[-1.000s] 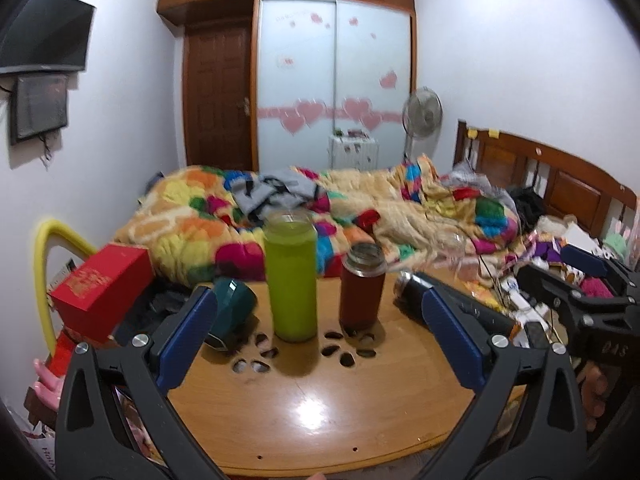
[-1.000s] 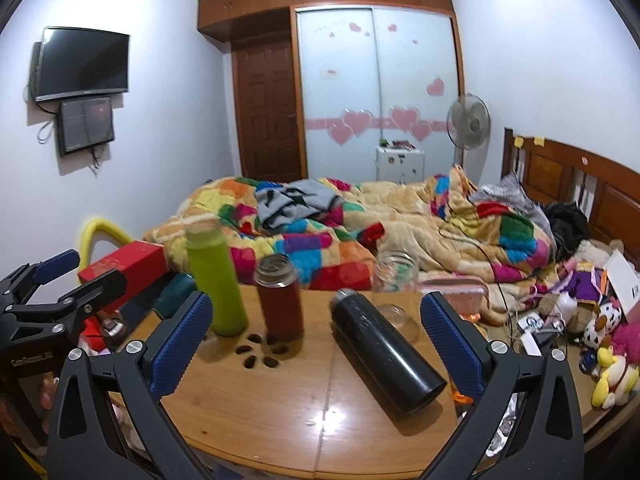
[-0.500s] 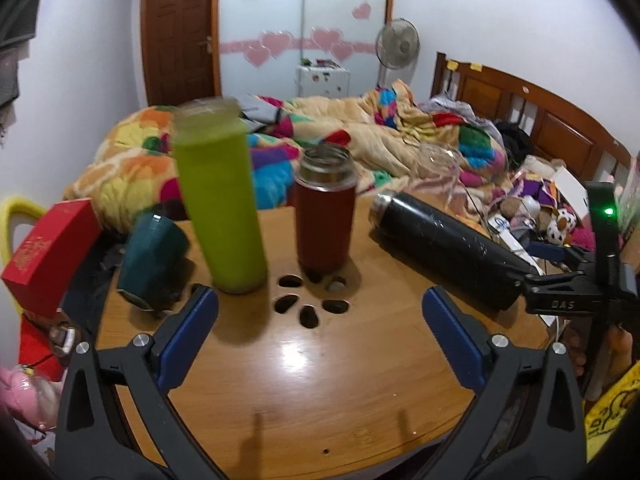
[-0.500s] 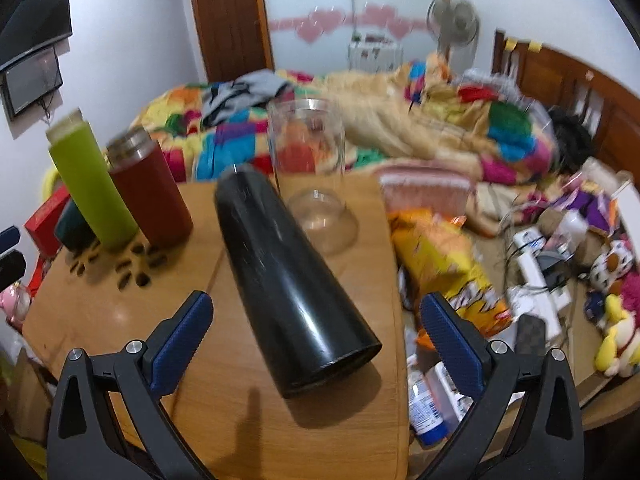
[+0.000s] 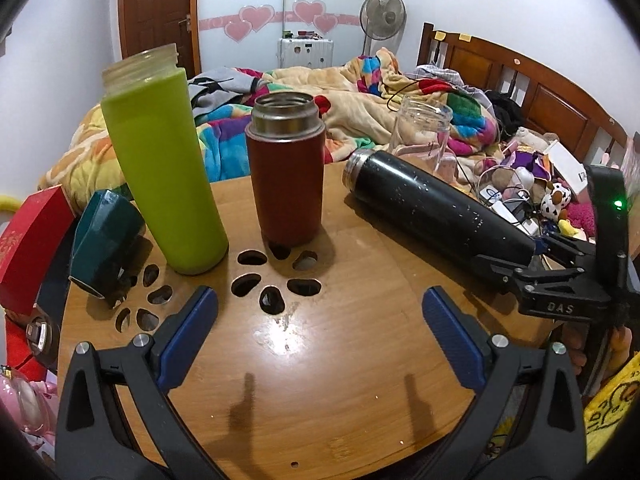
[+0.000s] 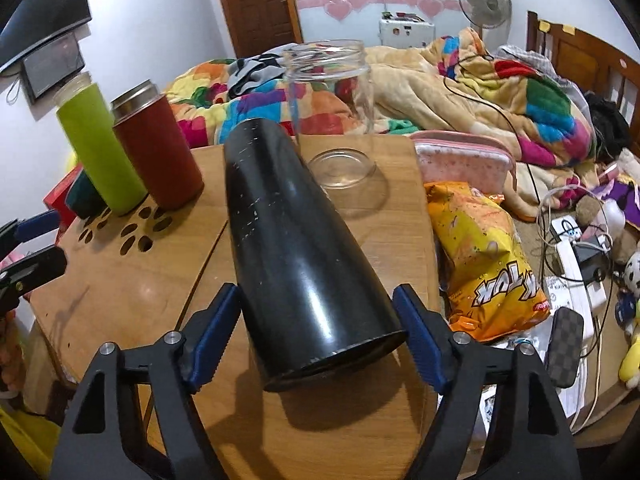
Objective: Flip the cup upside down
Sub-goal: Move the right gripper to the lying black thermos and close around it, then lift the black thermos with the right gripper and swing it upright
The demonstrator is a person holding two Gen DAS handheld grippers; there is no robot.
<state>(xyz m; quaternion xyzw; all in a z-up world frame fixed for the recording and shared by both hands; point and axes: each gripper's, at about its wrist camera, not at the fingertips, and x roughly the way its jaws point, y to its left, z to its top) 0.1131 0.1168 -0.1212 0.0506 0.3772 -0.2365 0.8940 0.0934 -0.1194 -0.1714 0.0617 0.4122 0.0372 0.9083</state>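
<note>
A black flask-style cup (image 6: 304,248) lies on its side on the round wooden table (image 6: 132,288), base toward my right gripper. It also shows in the left wrist view (image 5: 432,208), mouth pointing left. My right gripper (image 6: 318,334) is open, its blue pads on either side of the cup's base end, close to it. My left gripper (image 5: 320,328) is open and empty over the table's front, short of the red cup (image 5: 286,176) and green cup (image 5: 164,160), which stand upright.
A clear glass jar (image 6: 332,104) stands behind the black cup. A teal cup (image 5: 104,240) lies on its side at the left, next to a red box (image 5: 28,248). A yellow snack bag (image 6: 484,264) and a pink pouch (image 6: 464,160) lie right of the table. The bed is behind.
Both grippers moved forward and lower toward the table. My right gripper closed in on the black cup, and its pads now flank the base end. The jaws have narrowed.
</note>
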